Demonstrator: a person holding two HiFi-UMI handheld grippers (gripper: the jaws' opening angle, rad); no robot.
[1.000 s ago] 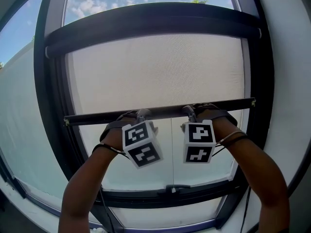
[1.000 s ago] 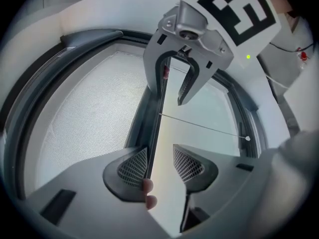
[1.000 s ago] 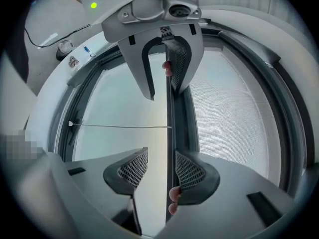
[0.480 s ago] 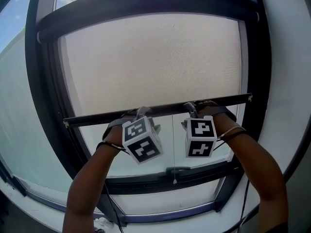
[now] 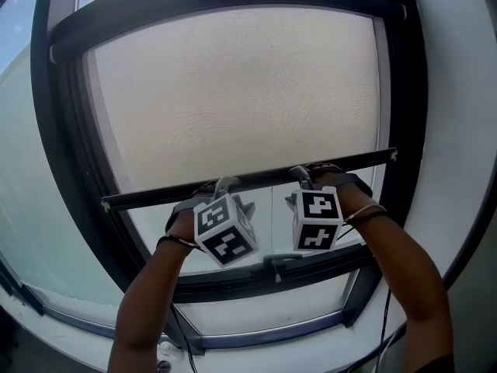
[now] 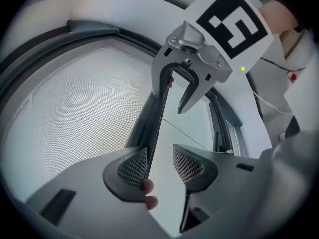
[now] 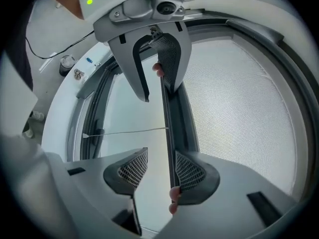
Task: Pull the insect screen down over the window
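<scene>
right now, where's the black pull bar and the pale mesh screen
black pull bar (image 5: 268, 178): head view, mid-length
pale mesh screen (image 5: 233, 92): head view, centre of the fabric

Setting: indoor room, at a window; home or office not determinable.
Evidence 1: black metal window frame (image 5: 405, 115) at 3 o'clock, set in a smooth white wall reveal (image 5: 462, 92).
Evidence 2: pale woven-mesh roller screen (image 5: 233, 92) at centre, below a long black cassette box (image 5: 225, 2) at 12 o'clock.
Evidence 3: blue sky (image 5: 14, 33) at 10 o'clock, seen through the glass.
</scene>
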